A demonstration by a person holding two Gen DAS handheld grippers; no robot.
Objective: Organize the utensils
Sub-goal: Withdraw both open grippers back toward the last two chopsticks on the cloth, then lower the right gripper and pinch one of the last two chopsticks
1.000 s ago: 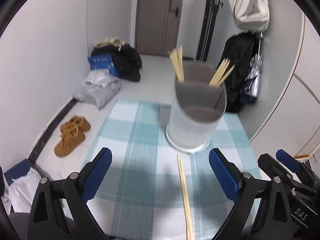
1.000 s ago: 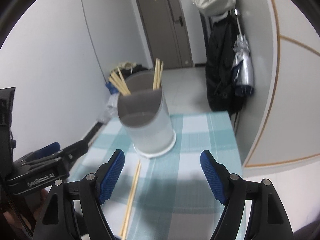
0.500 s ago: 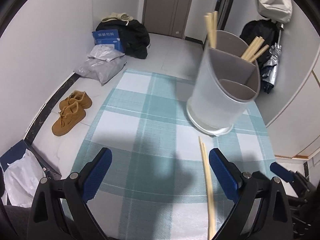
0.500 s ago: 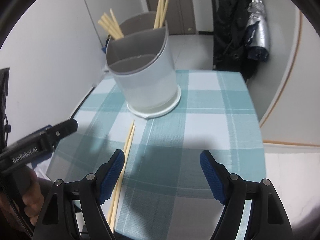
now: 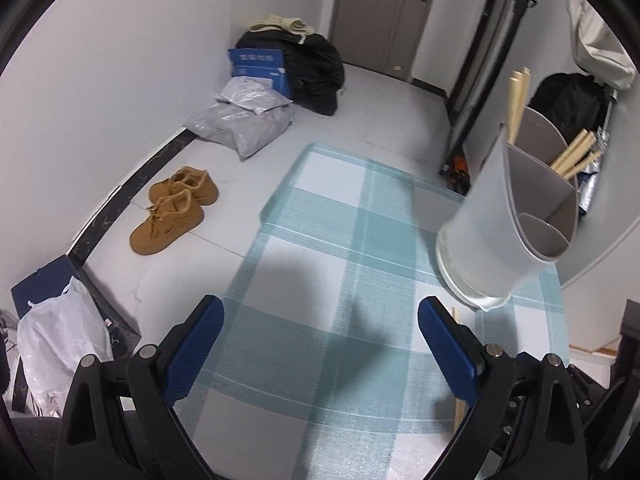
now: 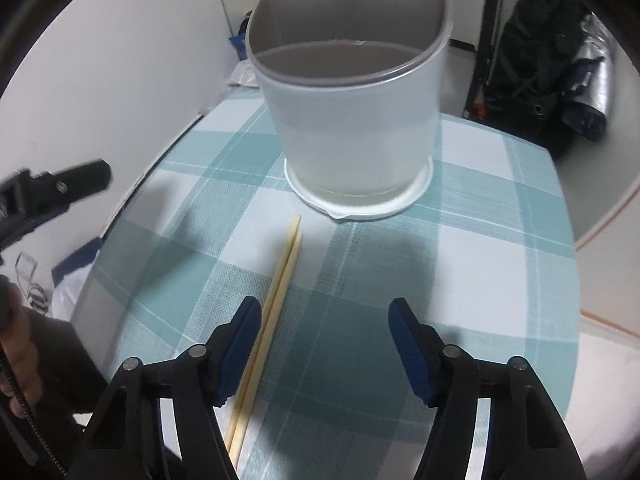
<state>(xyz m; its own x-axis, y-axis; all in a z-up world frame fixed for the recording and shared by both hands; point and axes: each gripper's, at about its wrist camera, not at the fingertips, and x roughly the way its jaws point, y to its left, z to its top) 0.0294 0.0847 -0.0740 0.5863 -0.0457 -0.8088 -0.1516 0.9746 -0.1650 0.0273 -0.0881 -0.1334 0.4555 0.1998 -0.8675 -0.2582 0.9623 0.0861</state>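
A pair of wooden chopsticks point(image 6: 280, 288) lies side by side on the plaid tablecloth point(image 6: 480, 248), in front of a white utensil holder point(image 6: 348, 120) with a grey divider. More chopsticks point(image 5: 516, 96) stand in its back compartments. My right gripper point(image 6: 326, 344) hangs low over the cloth with its jaws closing. The loose pair runs between them, close by the left finger point(image 6: 240, 344), and no pad presses on it. My left gripper point(image 5: 320, 340) is open over bare cloth, left of the holder point(image 5: 500, 232). Its right finger hides most of the loose chopsticks point(image 5: 460, 412).
Left of the table, on the floor, are tan shoes point(image 5: 172, 208), grey parcel bags point(image 5: 240, 120), a blue box point(image 5: 260, 64) and a white plastic bag point(image 5: 60, 340). A black backpack point(image 6: 540, 60) and a folded umbrella point(image 6: 596, 92) stand behind the table.
My right gripper has come down and forward to the loose chopsticks, and its jaws have narrowed. My left gripper has swung left, so the holder now sits at the right edge of its view.
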